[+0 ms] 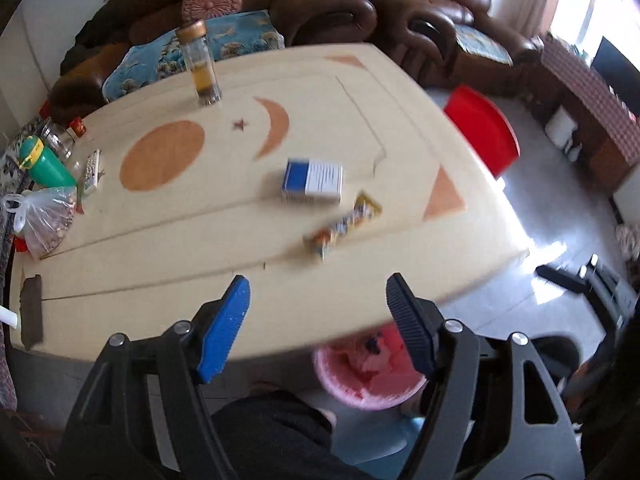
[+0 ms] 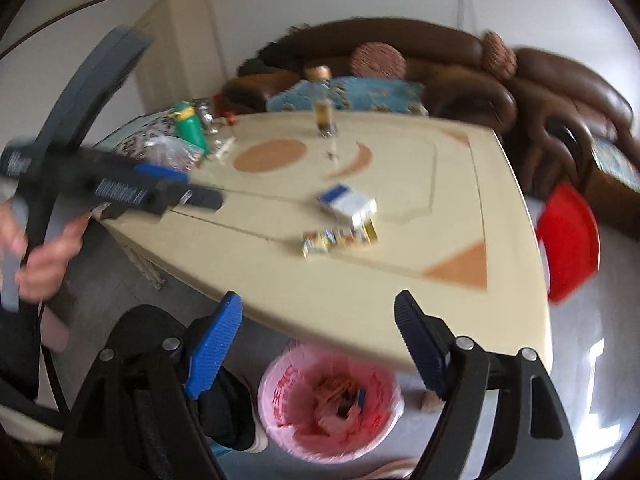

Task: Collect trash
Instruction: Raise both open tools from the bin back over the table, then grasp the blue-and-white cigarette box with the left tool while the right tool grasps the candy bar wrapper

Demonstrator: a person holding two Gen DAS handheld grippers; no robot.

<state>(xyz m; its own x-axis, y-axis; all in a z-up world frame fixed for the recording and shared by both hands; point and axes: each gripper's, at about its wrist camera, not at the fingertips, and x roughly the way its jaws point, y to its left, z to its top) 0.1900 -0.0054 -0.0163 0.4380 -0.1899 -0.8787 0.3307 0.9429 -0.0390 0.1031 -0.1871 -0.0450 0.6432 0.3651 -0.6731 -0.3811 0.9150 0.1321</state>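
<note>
A blue and white box (image 1: 312,180) (image 2: 348,202) lies on the cream table (image 1: 160,280) (image 2: 360,300). Beside it lies a colourful snack wrapper (image 1: 342,224) (image 2: 340,240). On the floor under the table's near edge stands a bin with a pink bag (image 1: 372,376) (image 2: 328,396), with scraps inside. My left gripper (image 1: 317,284) hangs open above the table's near edge, nothing between its fingers. My right gripper (image 2: 318,300) is open too, empty, above the bin and the table edge. A hand holds the left gripper (image 2: 188,188) at the left of the right wrist view.
A glass bottle of tea (image 1: 200,64) stands at the table's far side. A green cup (image 1: 44,162) and a plastic bag (image 1: 44,216) sit at its left end. A red stool (image 1: 484,136) stands at the right, a brown sofa (image 1: 360,4) behind. The person's leg (image 1: 272,432) is below.
</note>
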